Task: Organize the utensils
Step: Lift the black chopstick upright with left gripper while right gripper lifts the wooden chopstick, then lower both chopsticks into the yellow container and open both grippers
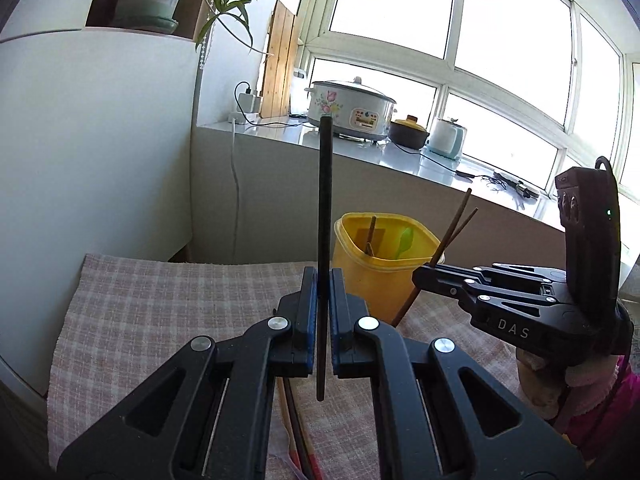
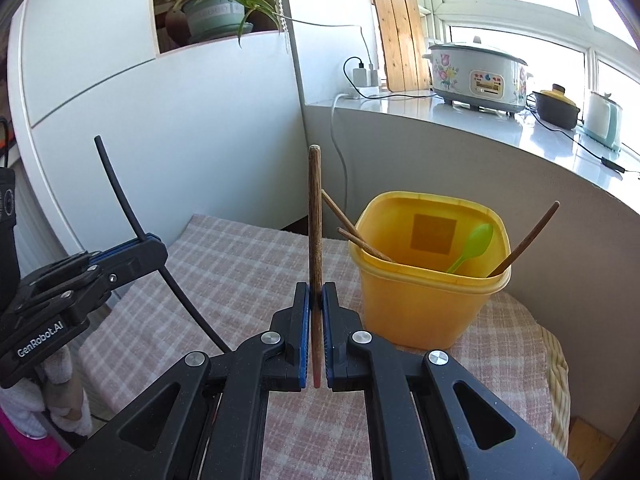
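My left gripper is shut on a black chopstick and holds it upright above the checked cloth. My right gripper is shut on a brown wooden chopstick, also upright. A yellow tub stands on the cloth, ahead and to the right of both grippers; it holds a green spoon and brown chopsticks. In the left wrist view the tub is just right of my jaws, and the right gripper with its chopstick is beside it. The left gripper shows at the left of the right wrist view.
More chopsticks lie on the cloth below my left gripper. A white cabinet stands at the left with a potted plant on top. The window ledge behind holds a slow cooker, a dark pot and a kettle.
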Demonstrator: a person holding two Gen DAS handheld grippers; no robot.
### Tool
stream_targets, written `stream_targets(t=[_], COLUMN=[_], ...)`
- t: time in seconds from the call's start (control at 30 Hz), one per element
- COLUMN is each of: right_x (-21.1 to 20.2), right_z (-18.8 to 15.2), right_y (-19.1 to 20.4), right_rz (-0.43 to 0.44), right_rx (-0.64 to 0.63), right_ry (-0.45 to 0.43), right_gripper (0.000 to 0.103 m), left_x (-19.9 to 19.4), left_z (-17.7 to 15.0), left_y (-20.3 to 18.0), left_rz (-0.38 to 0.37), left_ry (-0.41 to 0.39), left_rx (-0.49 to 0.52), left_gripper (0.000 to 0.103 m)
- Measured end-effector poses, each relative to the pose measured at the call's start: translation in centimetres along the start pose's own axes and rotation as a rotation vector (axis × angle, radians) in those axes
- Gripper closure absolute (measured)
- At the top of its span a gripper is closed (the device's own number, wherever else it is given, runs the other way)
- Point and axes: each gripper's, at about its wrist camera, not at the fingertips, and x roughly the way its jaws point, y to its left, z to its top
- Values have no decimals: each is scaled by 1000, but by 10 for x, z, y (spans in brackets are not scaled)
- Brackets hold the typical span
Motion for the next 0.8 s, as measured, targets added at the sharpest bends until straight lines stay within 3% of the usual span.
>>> stream_targets(t=[0.8], right_x=[-55], right_z=[52], right_y=[-43], right_rz=[-60], right_rx=[8], right_ry=[-187], right_gripper=[98], left_x=[6], left_z=[66], left_y=[-51], left_rz=[-118], left_ry=[-131], left_rx=[55], left_gripper=[100])
